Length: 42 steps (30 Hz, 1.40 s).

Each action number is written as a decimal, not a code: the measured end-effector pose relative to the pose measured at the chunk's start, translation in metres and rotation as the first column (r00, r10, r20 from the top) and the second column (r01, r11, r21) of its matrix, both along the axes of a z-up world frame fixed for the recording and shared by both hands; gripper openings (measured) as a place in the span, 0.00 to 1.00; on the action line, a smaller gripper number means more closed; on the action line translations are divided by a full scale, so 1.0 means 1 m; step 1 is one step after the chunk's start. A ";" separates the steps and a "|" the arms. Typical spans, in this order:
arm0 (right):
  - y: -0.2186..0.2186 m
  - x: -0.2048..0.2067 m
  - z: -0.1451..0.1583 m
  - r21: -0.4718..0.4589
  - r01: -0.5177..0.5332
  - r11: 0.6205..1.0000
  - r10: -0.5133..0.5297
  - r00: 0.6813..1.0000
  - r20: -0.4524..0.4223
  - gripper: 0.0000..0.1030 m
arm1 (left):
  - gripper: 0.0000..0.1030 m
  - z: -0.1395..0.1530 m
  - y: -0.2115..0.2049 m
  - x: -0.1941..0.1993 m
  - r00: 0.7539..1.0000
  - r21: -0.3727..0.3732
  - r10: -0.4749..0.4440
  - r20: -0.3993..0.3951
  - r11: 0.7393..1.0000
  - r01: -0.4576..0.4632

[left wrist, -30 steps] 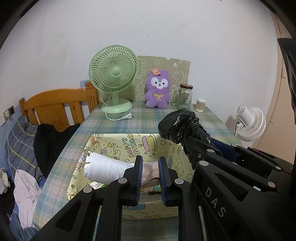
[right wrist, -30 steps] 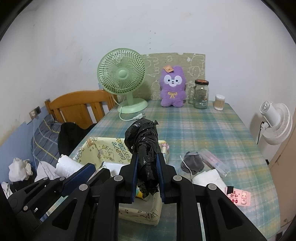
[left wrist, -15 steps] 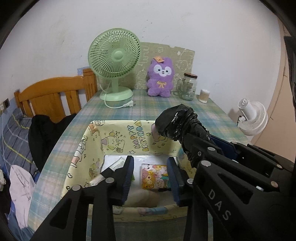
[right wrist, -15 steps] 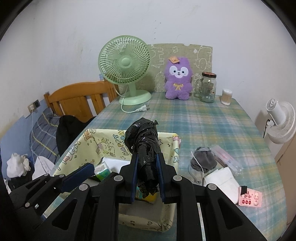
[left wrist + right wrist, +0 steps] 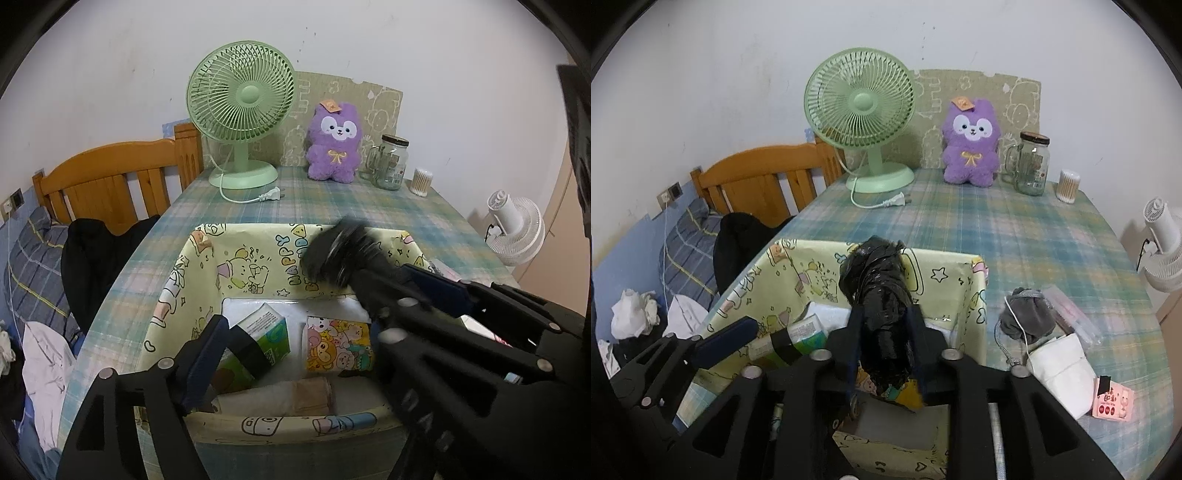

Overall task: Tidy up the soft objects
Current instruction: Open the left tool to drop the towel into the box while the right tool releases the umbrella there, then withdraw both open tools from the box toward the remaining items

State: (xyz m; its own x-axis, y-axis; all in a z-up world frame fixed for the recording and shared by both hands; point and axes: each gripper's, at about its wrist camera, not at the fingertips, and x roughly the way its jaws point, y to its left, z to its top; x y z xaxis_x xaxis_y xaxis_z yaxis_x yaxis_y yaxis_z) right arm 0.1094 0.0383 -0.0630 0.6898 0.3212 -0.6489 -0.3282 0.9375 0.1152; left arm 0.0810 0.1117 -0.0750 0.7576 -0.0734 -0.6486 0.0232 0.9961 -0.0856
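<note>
Bin (image 5: 258, 254) holds tissue packs (image 5: 338, 345); right tool (image 5: 884, 345) clamps black bundle (image 5: 875, 280) above it, left tool (image 5: 291, 347) spread wide.

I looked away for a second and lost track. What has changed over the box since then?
The left gripper let go of the white roll it was clamping, opened wide, and now hangs open over the box. The right gripper moved forward, bringing the black bundle over the box. It still clamps the bundle. The fan and purple plush stayed put.
</note>
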 end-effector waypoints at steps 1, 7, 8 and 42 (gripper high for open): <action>0.000 -0.001 0.000 0.006 -0.001 1.000 0.001 1.000 0.003 0.60 | 0.79 0.000 0.000 0.000 1.000 -0.002 0.001 -0.002 1.000 -0.001; -0.004 -0.006 0.004 0.019 0.007 1.000 -0.008 0.999 0.032 0.82 | 0.79 0.002 -0.002 -0.002 1.000 -0.005 -0.006 0.005 1.000 0.006; -0.005 -0.007 0.005 0.020 0.012 1.000 -0.012 0.999 0.035 0.85 | 0.80 0.003 -0.003 -0.002 1.000 -0.004 -0.006 0.007 1.000 0.006; -0.068 -0.043 0.053 0.053 0.050 0.997 -0.057 0.988 0.144 0.92 | 0.90 0.049 -0.056 -0.034 0.994 0.052 0.037 0.106 0.998 -0.042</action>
State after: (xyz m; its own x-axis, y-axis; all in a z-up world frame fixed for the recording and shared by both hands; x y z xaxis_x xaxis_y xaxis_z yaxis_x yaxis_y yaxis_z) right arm 0.0665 -0.0295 -0.0103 0.7925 0.3100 -0.5251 -0.2942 0.9487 0.1161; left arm 0.0471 0.0560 -0.0256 0.8232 -0.0092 -0.5677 -0.0102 0.9995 -0.0310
